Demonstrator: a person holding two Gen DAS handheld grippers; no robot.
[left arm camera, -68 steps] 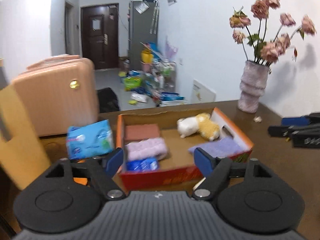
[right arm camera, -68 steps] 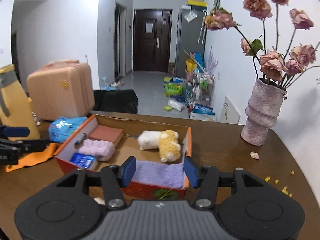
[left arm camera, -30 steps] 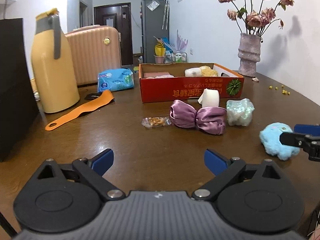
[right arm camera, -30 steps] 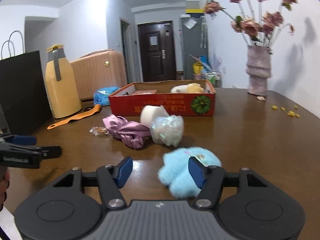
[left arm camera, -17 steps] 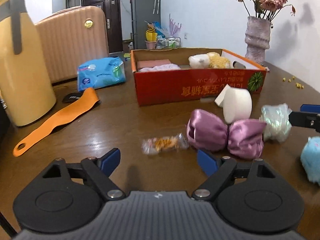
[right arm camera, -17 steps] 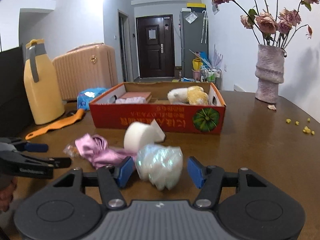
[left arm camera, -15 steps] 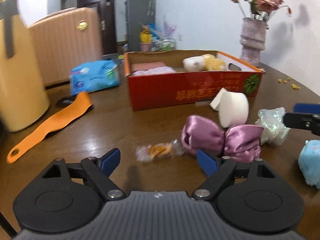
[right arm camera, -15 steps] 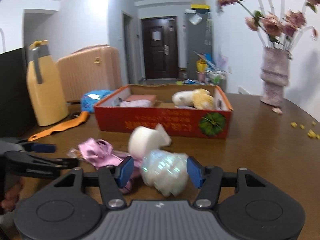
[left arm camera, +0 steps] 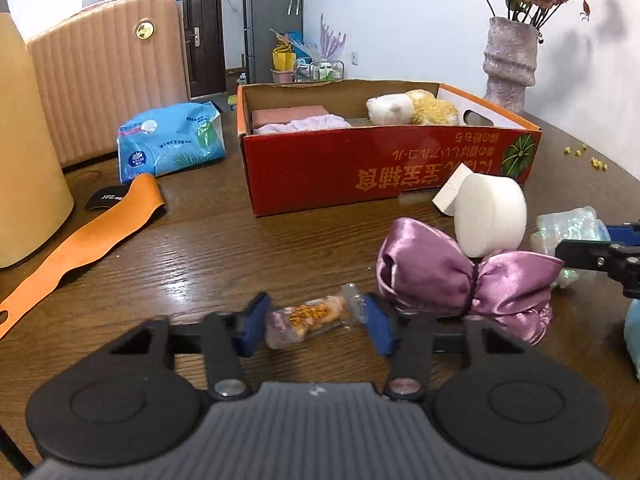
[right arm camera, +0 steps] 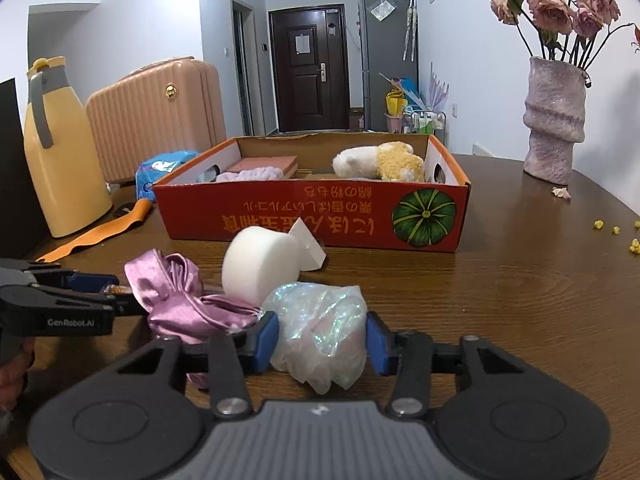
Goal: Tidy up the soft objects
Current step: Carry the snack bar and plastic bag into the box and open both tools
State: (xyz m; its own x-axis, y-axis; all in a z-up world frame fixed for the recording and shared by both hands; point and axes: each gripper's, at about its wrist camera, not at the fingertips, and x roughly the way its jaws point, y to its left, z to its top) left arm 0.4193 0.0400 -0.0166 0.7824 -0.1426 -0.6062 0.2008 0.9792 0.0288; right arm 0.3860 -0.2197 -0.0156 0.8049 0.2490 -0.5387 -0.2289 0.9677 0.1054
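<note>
My left gripper point(left arm camera: 316, 326) is low over the wooden table with its jaws on either side of a clear-wrapped orange snack point(left arm camera: 310, 318), not visibly squeezing it. My right gripper point(right arm camera: 322, 342) has its jaws on either side of an iridescent plastic-wrapped bundle point(right arm camera: 320, 332), touching or nearly touching it. A purple satin bow point(left arm camera: 464, 276) lies between them; it also shows in the right wrist view point(right arm camera: 182, 300). A white sponge roll point(left arm camera: 488, 216) stands behind it. The red cardboard box point(left arm camera: 384, 164) holds a white and yellow plush point(left arm camera: 408, 108) and folded cloths point(left arm camera: 304, 120). A blue fluffy toy point(left arm camera: 634, 332) is at the right edge.
A yellow thermos point(right arm camera: 60, 148) and an orange strap point(left arm camera: 76, 240) are at the left. A blue tissue pack point(left arm camera: 172, 140) lies beside the box. A vase of dried roses point(right arm camera: 554, 120) stands at the back right. A pink suitcase point(left arm camera: 108, 88) stands behind the table.
Both grippers have moved forward and down and narrowed: the left jaws now flank the snack, the right jaws now flank the iridescent bundle.
</note>
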